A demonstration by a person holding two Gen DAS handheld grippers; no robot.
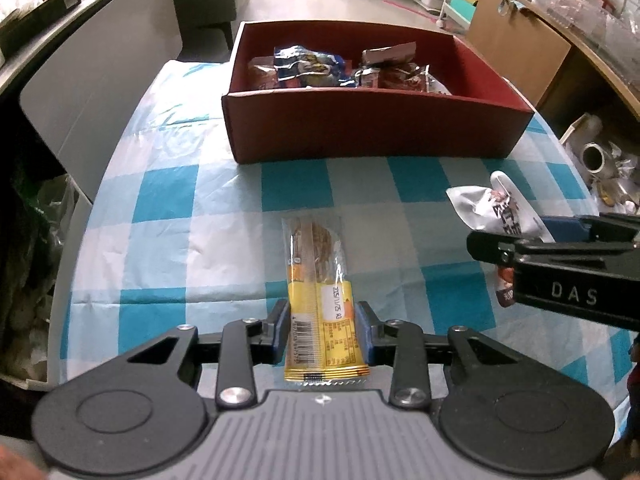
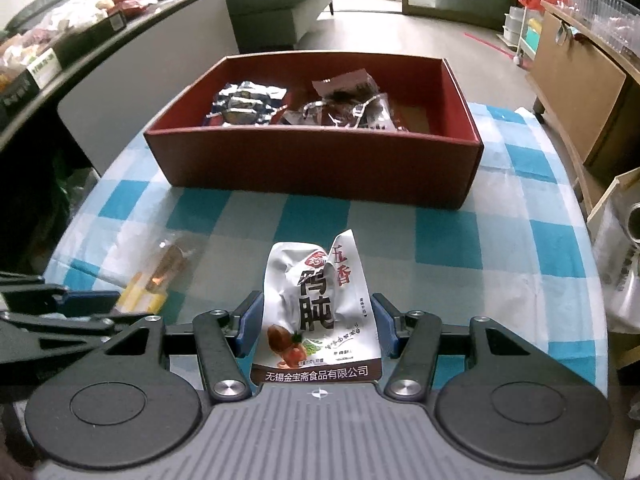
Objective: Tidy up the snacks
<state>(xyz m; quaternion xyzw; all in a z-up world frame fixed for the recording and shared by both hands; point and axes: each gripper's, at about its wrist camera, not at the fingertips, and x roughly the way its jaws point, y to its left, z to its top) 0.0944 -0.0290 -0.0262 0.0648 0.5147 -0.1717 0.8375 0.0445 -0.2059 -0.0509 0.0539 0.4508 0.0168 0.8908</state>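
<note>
Left wrist view: the wafer bar (image 1: 320,292) lies on the tabletop with its long axis running straight away from the left gripper (image 1: 323,330), toward the box (image 1: 372,132). The near, yellow end of the bar sits between the blue pads (image 1: 280,326), which press on both its long sides; the jaws pinch it across its narrow width. The clear far end projects ahead of the fingertips and points at the middle of the box's near wall. The bar appears to rest flat on the cloth (image 1: 168,200), though whether it is already lifted clear cannot be told from this angle.

Right wrist view: the white pouch (image 2: 320,312) stands between the jaws of the right gripper (image 2: 318,326), its crumpled top toward the box. The pads sit at the pouch's two side edges and seem to pinch it; the pouch looks raised off the cloth.

Judgement: the box lies dead ahead of both grippers, at the far edge of the tabletop, with open cloth between. Snacks already lie on its left and centre; bare floor shows at the right inside corner. The right gripper, seen at the right edge of the left view, is nearer that free corner. Each hand must clear the near wall before release.
</note>
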